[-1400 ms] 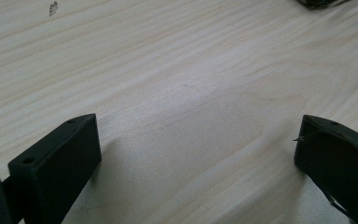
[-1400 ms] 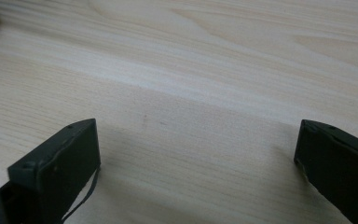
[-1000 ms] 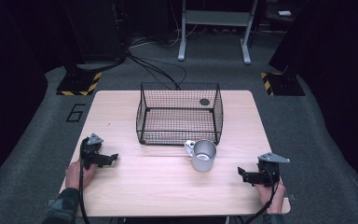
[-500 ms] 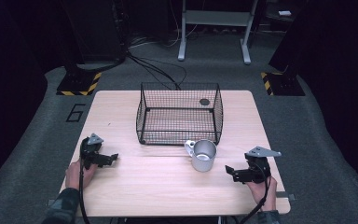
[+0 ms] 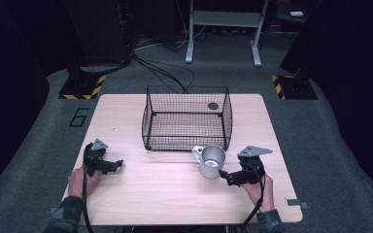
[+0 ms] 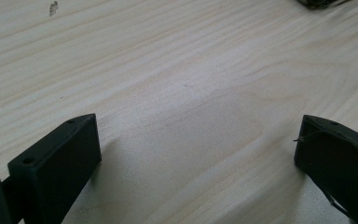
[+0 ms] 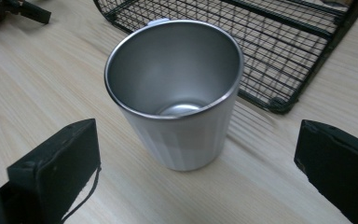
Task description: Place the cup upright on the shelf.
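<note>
An empty metal cup point(image 5: 211, 161) stands upright on the wooden table point(image 5: 175, 199), just in front of a black wire basket point(image 5: 187, 118). Its handle points toward the basket's near wall. My right gripper point(image 5: 224, 175) is open and sits just right of the cup, jaws aimed at it. In the right gripper view the cup point(image 7: 179, 93) stands close ahead between the two spread jaws, untouched. My left gripper point(image 5: 118, 164) rests open at the table's left side. The left gripper view has bare wood point(image 6: 182, 93) between its jaws.
The basket point(image 7: 279, 42) holds a small dark round object point(image 5: 213, 106) at its back right. A person's hands hold both grippers near the table's front edge. Beyond the table are floor cables, a metal stand point(image 5: 222, 29) and hazard-striped bases point(image 5: 82, 87).
My right gripper has moved left from the table's right edge toward the cup. The left gripper and the cup have stayed put.
</note>
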### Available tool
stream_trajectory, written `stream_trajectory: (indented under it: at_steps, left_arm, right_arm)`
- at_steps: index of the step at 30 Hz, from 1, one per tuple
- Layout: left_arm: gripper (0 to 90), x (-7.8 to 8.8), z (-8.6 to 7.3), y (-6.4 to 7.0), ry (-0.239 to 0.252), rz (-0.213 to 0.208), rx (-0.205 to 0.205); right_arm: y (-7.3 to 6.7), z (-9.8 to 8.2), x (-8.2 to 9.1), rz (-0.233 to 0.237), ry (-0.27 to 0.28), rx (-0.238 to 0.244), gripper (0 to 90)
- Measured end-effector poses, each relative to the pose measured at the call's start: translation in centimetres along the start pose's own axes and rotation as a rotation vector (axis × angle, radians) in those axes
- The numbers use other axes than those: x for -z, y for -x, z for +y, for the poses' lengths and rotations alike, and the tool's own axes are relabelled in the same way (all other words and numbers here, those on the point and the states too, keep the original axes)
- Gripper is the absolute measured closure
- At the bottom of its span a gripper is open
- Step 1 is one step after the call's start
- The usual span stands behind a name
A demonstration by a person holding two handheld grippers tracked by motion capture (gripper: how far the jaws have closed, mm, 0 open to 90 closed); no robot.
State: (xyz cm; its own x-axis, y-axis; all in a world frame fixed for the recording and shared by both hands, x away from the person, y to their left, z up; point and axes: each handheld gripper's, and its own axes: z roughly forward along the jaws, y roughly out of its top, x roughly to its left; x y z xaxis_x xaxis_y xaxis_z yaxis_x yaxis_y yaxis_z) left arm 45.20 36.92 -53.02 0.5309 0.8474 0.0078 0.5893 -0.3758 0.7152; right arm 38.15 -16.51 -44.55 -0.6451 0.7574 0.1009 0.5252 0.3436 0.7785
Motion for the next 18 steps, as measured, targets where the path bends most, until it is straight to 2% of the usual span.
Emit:
stream_trajectory:
  at_steps: [11, 18]
  left_arm:
    - [0.3, 0.0, 0.0, 0.0, 0.0, 0.0, 0.001]
    - [0.3, 0.0, 0.0, 0.0, 0.002, 0.001, 0.0]
  right_arm:
    - [-0.9, 1.5, -2.3, 0.019, -0.031, 0.044, 0.0]
    - [-1.1, 2.5, -3.9, 0.018, -0.066, 0.05, 0.0]
